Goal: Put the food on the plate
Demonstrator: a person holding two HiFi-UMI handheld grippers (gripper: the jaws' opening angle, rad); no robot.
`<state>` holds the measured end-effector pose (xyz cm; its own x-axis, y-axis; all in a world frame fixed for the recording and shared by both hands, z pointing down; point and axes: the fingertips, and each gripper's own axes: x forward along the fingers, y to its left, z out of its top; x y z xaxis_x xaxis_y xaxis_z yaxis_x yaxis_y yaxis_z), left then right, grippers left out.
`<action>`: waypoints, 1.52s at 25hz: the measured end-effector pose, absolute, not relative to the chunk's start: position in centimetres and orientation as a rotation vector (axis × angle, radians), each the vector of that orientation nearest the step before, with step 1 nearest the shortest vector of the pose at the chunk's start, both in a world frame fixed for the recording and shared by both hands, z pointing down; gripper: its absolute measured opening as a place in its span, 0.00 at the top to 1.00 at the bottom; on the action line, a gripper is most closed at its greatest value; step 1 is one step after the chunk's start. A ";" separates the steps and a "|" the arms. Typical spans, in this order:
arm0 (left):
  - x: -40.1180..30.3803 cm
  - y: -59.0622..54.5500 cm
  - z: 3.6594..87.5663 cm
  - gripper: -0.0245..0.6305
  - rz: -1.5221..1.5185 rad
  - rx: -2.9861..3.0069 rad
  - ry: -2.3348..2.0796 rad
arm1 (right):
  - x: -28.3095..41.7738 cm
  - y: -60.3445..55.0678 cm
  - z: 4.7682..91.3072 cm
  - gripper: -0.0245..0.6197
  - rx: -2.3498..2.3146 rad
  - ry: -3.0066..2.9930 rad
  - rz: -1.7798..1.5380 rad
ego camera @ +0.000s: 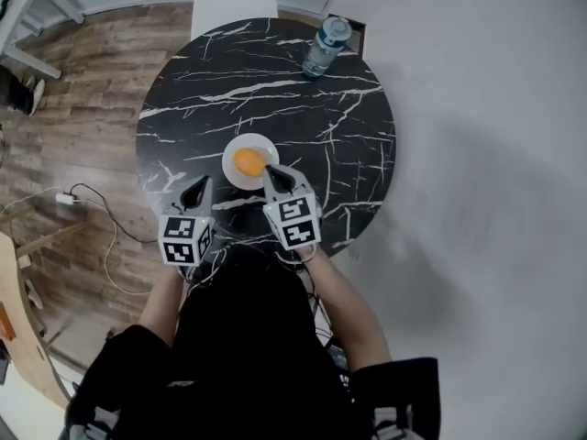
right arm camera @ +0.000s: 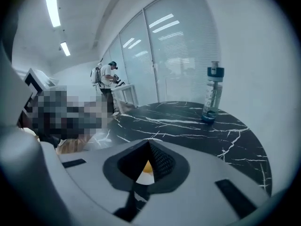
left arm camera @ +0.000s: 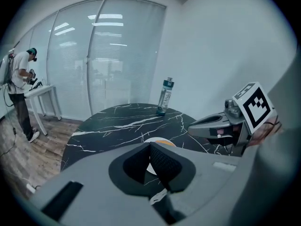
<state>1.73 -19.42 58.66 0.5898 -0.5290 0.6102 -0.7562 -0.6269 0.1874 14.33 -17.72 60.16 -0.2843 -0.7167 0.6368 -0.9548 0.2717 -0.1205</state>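
Observation:
A round orange piece of food point(ego camera: 249, 161) lies on a small white plate point(ego camera: 229, 170) near the front of the black marble table point(ego camera: 303, 108). My right gripper point(ego camera: 272, 172) hovers at the plate's right front rim, shut, with nothing in it. My left gripper point(ego camera: 196, 189) hangs to the left of the plate, over bare table, its jaws meeting at the tip and holding nothing. In the right gripper view the food point(right arm camera: 147, 166) shows below the shut gripper point(right arm camera: 148, 142). The left gripper view shows the plate's edge point(left arm camera: 151, 140) beyond its own gripper point(left arm camera: 150, 146), and the right gripper point(left arm camera: 192, 126) beside it.
A clear water bottle point(ego camera: 326, 48) with a blue cap stands at the table's far right edge. A white chair point(ego camera: 234, 7) is pushed in behind the table. Cables point(ego camera: 101, 209) run over the wooden floor on the left. A person point(left arm camera: 21, 93) stands far off by a white desk.

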 end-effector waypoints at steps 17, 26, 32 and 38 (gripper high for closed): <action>4.9 -15.9 42.6 0.96 0.403 2.742 -1.176 | 17.6 -13.3 41.3 0.97 1.952 -2.173 0.090; 5.0 -12.6 37.7 0.96 0.297 2.784 -1.194 | 19.3 -8.2 33.8 0.97 2.077 -2.189 -0.099; 6.7 -10.9 35.9 0.96 0.243 2.824 -1.154 | 20.6 -6.2 32.4 0.97 2.130 -2.154 -0.121; 7.9 -10.8 33.9 0.96 0.164 2.866 -1.136 | 21.2 -5.5 30.7 0.97 2.103 -2.153 -0.184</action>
<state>7.93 -10.83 33.94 0.7240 -0.6795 0.1186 -0.6853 -0.7282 0.0111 21.16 -5.51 30.74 -0.0231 -0.9997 0.0050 -0.9844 0.0236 0.1741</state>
